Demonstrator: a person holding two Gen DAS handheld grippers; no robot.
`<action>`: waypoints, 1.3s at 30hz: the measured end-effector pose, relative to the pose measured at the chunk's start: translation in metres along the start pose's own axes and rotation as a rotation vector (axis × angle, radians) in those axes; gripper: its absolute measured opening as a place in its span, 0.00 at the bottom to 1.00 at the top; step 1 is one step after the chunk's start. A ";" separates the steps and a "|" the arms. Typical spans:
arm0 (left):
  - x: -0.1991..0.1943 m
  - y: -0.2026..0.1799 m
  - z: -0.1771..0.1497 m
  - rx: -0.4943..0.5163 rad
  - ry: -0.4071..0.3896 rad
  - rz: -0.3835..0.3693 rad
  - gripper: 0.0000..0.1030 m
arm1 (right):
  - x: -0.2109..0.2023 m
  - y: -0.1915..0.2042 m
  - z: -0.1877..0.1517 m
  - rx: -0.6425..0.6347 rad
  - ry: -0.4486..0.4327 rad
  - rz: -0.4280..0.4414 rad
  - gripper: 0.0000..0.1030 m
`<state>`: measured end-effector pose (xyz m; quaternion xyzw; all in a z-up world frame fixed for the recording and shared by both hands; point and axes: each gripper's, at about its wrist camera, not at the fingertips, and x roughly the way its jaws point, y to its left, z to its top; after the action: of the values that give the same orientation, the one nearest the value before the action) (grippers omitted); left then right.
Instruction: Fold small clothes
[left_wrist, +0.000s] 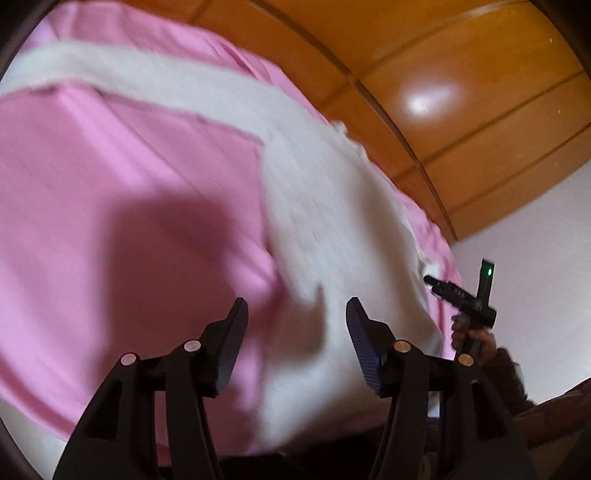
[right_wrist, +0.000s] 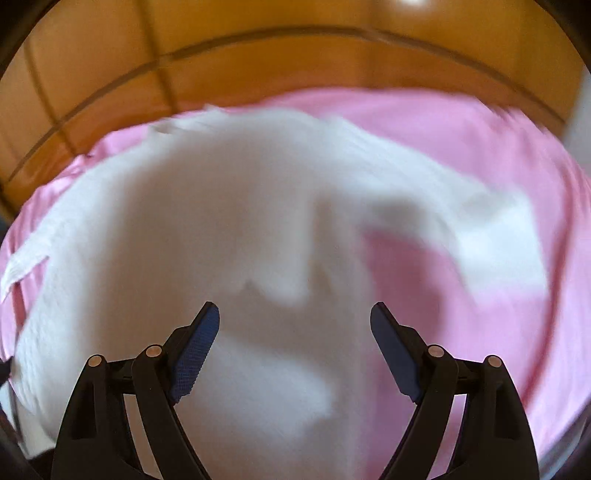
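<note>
On a pink bedsheet (right_wrist: 480, 155) lies a white garment (right_wrist: 240, 206), spread wide and blurred, one long strip reaching away from its body. Behind the sheet rises a glossy orange-brown wooden headboard (left_wrist: 461, 74), with a white wall (left_wrist: 535, 240) beside it. Above the garment the right gripper (right_wrist: 295, 314) stands wide, nothing between its blue pads. The left gripper (left_wrist: 295, 310) is partly spread and empty, over the garment's edge. Beyond the garment, a hand (left_wrist: 476, 338) in a dark sleeve holds the other tool.

Garment (right_wrist: 229, 229) spread on sheet (right_wrist: 480, 155); headboard (right_wrist: 258, 62) behind sheet.
</note>
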<state>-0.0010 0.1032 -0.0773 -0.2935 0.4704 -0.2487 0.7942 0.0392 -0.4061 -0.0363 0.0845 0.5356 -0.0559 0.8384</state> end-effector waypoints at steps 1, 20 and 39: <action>0.006 -0.004 -0.003 0.005 0.022 -0.014 0.52 | -0.007 -0.013 -0.016 0.044 0.020 0.037 0.80; 0.016 0.016 -0.017 0.024 0.143 0.216 0.10 | -0.040 0.003 -0.114 -0.128 0.219 0.271 0.05; 0.023 -0.050 0.041 0.057 -0.046 0.216 0.54 | 0.049 -0.077 0.027 -0.169 -0.059 -0.403 0.14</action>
<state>0.0398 0.0618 -0.0404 -0.2243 0.4736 -0.1680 0.8350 0.0698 -0.4869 -0.0754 -0.0965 0.5196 -0.1800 0.8297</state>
